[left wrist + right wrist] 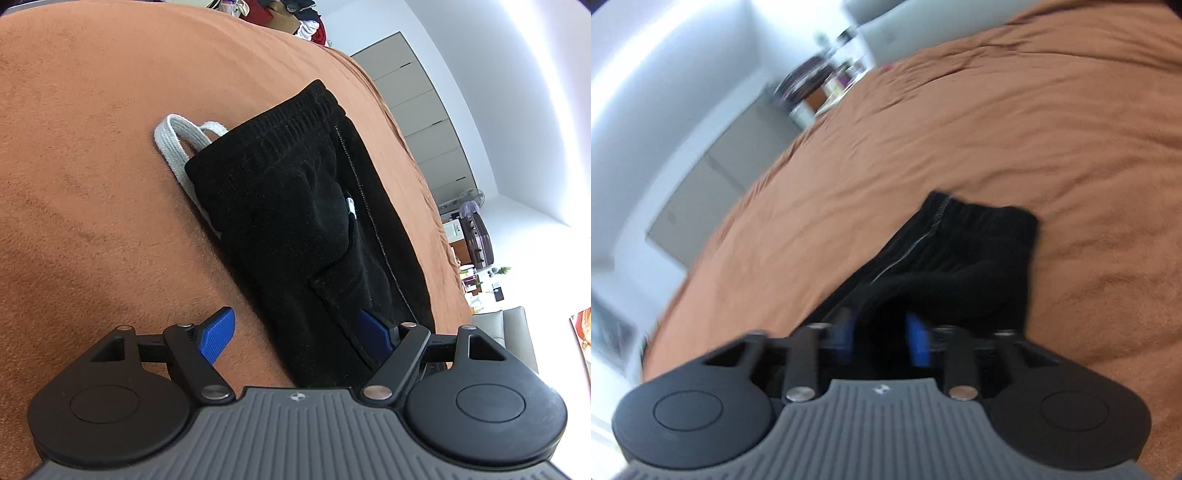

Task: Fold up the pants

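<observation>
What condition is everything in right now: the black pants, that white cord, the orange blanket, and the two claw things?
Black pants: folded into a narrow stack, lying on the blanket.
White drawstring: loose, sticking out beside the waistband.
Orange blanket: spread out, lightly wrinkled.
Left gripper: open wide, nothing clamped.
Right gripper: partly open over the pants; too blurred to tell whether it grips cloth.

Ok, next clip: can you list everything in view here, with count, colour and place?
pants: one, black, folded on the blanket
drawstring: one, white, sticking out at the waistband
blanket: one, orange-brown, covering the whole surface
cabinets: one row, grey, along the white wall
fan: one, pale, far corner
left gripper: blue fingers spread wide, one over the pants
right gripper: blurred, blue fingers partly apart over black cloth
</observation>
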Tool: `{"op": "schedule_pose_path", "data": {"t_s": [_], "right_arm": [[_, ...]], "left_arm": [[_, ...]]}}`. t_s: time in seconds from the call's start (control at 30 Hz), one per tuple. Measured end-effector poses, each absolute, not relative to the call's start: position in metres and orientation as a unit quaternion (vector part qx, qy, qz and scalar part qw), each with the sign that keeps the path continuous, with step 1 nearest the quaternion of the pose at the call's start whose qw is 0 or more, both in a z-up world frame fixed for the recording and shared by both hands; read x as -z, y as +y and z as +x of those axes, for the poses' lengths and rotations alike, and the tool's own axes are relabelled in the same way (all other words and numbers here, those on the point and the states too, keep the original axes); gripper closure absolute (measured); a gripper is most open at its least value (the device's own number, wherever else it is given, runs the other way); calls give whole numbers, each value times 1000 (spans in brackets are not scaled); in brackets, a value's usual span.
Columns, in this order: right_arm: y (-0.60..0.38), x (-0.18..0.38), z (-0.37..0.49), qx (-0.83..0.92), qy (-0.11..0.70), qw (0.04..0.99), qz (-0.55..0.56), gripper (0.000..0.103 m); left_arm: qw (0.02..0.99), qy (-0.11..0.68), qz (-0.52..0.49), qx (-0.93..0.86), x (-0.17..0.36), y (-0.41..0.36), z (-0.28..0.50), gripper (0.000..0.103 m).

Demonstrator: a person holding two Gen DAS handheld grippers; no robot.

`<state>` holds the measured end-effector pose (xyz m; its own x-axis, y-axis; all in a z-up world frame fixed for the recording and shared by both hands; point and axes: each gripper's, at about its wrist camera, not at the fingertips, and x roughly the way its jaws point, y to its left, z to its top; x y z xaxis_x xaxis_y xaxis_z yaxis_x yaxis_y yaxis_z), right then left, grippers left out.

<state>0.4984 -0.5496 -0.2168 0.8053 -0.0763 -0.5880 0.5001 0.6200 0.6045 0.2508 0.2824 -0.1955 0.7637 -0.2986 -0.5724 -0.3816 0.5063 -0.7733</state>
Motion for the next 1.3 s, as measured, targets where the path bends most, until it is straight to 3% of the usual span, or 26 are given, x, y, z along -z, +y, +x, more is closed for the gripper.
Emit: {"op": "schedule_pose_path", "data": {"t_s": [0.2, 0.3, 0.4, 0.47, 0.5, 0.57, 0.67, 0.73, 0.87, 0.9, 0.93, 1.07, 1.23, 1.27, 1.3], "right_arm": [[-560, 226, 491, 185, 211, 834, 476, 71], [-554, 227, 489, 192, 200, 805, 525, 69], [-557, 231, 482, 182, 194, 763, 589, 61], [-560, 235, 485, 180, 218, 747, 602, 81], [-561, 231, 484, 188, 231, 746, 596, 102], [-563, 210, 473, 178, 201, 771, 577, 103], [-547, 160, 468, 85, 97, 889, 440, 103], [-536, 144, 462, 54, 76, 914, 395, 103], [-555, 182, 474, 148, 228, 865, 422, 103], [-562, 200, 474, 162, 266, 845, 434, 97], [-568, 211, 471, 165, 279, 833, 448, 78], [-583, 225, 453, 141, 235, 822, 499, 68], [-593, 229, 465, 131, 200, 795, 557, 33], [-594, 236, 475, 123, 196, 786, 574, 34], [-595, 239, 482, 121, 199, 778, 583, 47]], "left_arm": [[798, 339, -497, -37, 192, 286, 249, 15], [798, 340, -496, -36, 191, 284, 249, 15], [797, 343, -496, -35, 192, 282, 250, 15], [795, 345, -498, -35, 194, 282, 251, 15], [795, 345, -498, -35, 195, 281, 252, 15], [795, 345, -498, -33, 195, 282, 254, 15], [794, 345, -499, -32, 195, 282, 255, 15], [794, 343, -500, -32, 196, 283, 255, 15], [789, 342, -509, -30, 200, 283, 254, 15], [789, 343, -509, -29, 200, 282, 253, 15], [790, 345, -506, -28, 200, 282, 253, 15], [791, 347, -503, -34, 198, 286, 252, 15], [788, 343, -510, -38, 197, 283, 252, 15], [789, 344, -507, -38, 197, 281, 253, 15], [791, 347, -503, -37, 196, 279, 254, 15]]}}
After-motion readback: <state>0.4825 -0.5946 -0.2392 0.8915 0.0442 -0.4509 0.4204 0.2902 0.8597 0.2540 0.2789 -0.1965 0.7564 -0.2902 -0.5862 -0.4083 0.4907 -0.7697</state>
